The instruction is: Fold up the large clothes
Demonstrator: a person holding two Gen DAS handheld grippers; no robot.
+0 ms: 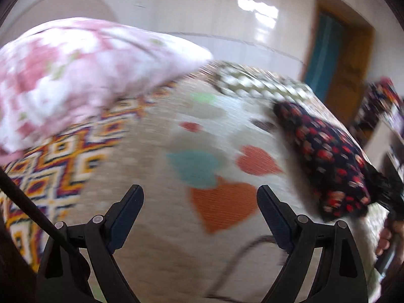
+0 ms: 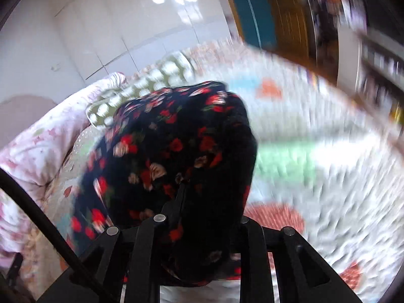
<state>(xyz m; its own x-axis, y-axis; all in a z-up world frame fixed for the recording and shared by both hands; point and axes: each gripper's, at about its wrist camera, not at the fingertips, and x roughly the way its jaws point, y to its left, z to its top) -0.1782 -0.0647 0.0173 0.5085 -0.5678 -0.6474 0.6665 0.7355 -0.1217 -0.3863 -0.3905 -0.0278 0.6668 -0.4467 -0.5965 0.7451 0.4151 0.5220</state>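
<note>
A dark floral garment (image 2: 176,146), black with red flowers, hangs bunched from my right gripper (image 2: 199,217), which is shut on it; the cloth hides the fingertips. In the left wrist view the same garment (image 1: 325,156) is lifted at the right, above the bed, held by the right gripper (image 1: 390,197). My left gripper (image 1: 200,202) is open and empty, its fingers (image 1: 128,207) wide apart over the bed cover (image 1: 214,131) with heart shapes. Both views are blurred by motion.
A pink floral quilt (image 1: 65,75) is piled at the bed's left. A patterned blanket (image 1: 55,166) lies under it and a green dotted cloth (image 1: 252,80) at the far side. A white wall (image 1: 202,12) and a wooden door (image 1: 348,75) stand behind.
</note>
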